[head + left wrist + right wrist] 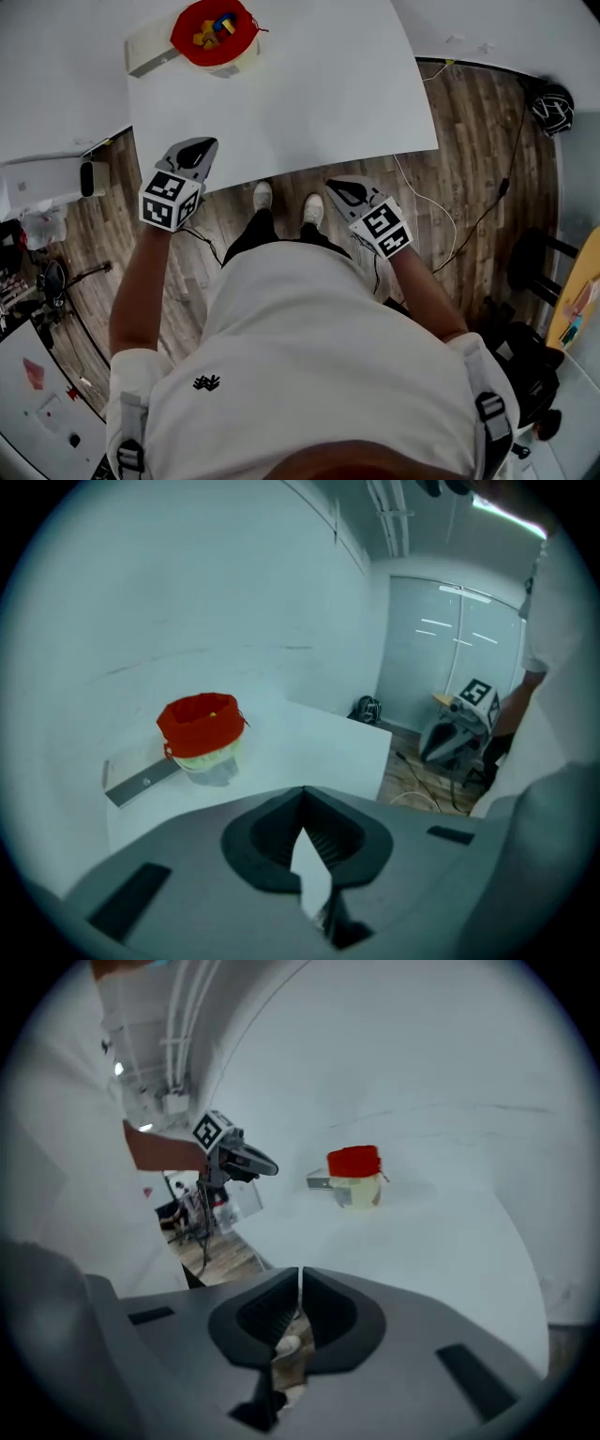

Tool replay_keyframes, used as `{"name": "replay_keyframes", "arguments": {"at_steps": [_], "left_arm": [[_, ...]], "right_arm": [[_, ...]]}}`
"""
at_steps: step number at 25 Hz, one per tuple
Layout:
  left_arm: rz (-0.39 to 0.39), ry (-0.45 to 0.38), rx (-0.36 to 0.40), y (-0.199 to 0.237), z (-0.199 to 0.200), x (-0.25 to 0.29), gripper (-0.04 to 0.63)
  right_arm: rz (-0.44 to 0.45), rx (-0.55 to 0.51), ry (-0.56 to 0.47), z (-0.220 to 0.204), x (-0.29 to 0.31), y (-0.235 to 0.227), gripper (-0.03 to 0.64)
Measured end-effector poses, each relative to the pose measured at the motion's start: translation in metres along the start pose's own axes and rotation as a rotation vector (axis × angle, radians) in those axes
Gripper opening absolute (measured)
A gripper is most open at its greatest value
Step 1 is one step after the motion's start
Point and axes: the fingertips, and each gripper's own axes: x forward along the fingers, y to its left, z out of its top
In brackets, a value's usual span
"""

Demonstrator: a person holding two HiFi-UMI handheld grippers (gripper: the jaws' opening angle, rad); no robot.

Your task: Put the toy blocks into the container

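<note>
Ahead of the left gripper (195, 150) and right gripper (342, 189), bare white table (319, 84) lies open up to the red container (215, 33) and flat block (150, 52) beside it.

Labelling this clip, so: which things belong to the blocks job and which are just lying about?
Job: red container; toy blocks in it; left gripper and right gripper, both shut and empty.
Lying about: grey strip beside the container; floor cables.

White table (328, 84), wood floor (469, 122), black cable (503, 187), perhaps a dark helmet (551, 108).
</note>
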Motion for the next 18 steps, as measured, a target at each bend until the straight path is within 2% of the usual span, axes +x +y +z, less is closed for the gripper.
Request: {"name": "replay_keyframes", "arguments": {"at_steps": [1, 3, 7, 12, 18], "left_arm": [[-0.025, 0.022, 0.012, -0.019, -0.012, -0.002, 0.006], [-0.078, 0.031, 0.015, -0.051, -0.028, -0.008, 0.006], [-0.139, -0.058, -0.076, -0.087, -0.035, -0.024, 0.006], [-0.11, -0.143, -0.158, -0.102, -0.047, -0.057, 0.006], [-0.085, -0.212, -0.268, -0.091, -0.08, -0.104, 0.006]], "right_arm": [[0.024, -0.052, 0.015, 0.002, 0.006, 0.007, 0.015], [0.075, -0.063, 0.006, 0.009, 0.017, 0.018, 0.015], [0.093, -0.069, -0.01, 0.023, 0.03, 0.035, 0.011], [0.105, -0.091, 0.006, 0.035, 0.042, 0.068, 0.009], [0.084, -0.079, -0.023, 0.05, 0.058, 0.109, 0.006]]}}
